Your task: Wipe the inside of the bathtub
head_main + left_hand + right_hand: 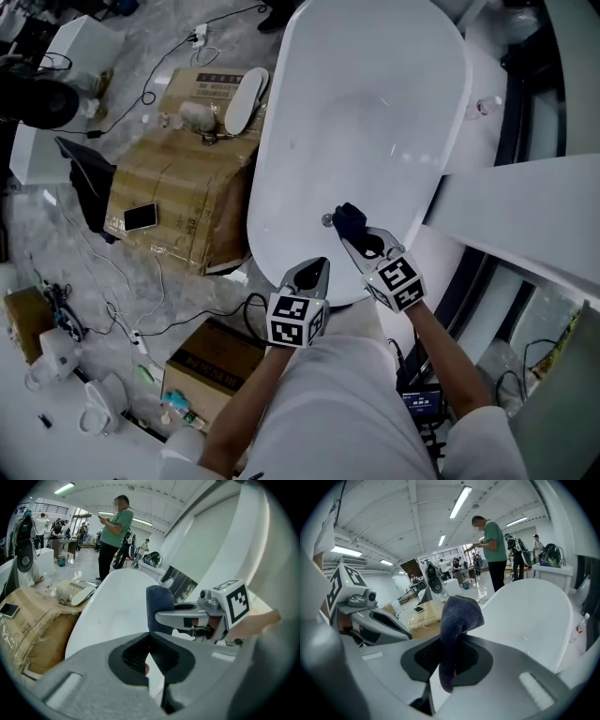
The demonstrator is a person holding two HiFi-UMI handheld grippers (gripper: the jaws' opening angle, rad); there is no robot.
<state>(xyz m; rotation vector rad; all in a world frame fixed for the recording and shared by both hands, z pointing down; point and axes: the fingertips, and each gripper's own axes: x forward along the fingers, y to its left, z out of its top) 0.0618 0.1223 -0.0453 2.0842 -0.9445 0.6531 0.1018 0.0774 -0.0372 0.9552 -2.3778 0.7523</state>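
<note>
The white oval bathtub [375,112] fills the middle of the head view, its near end just ahead of both grippers. My right gripper [356,236] is shut on a dark blue cloth [349,219], held over the tub's near end beside a small metal drain knob [327,220]. In the right gripper view the cloth [458,618] sticks up from between the jaws of the right gripper [450,663]. My left gripper [316,270] hovers at the tub's near rim, left of the right one. Its jaws [150,656] are shut with nothing in them. The left gripper view shows the cloth [159,606] above the tub [112,609].
Cardboard boxes [178,178] stand left of the tub, with a phone [141,217] and a white oblong object [246,98] on them. Cables and small items litter the floor at left. A white panel [525,202] lies right of the tub. A person [115,527] stands beyond its far end.
</note>
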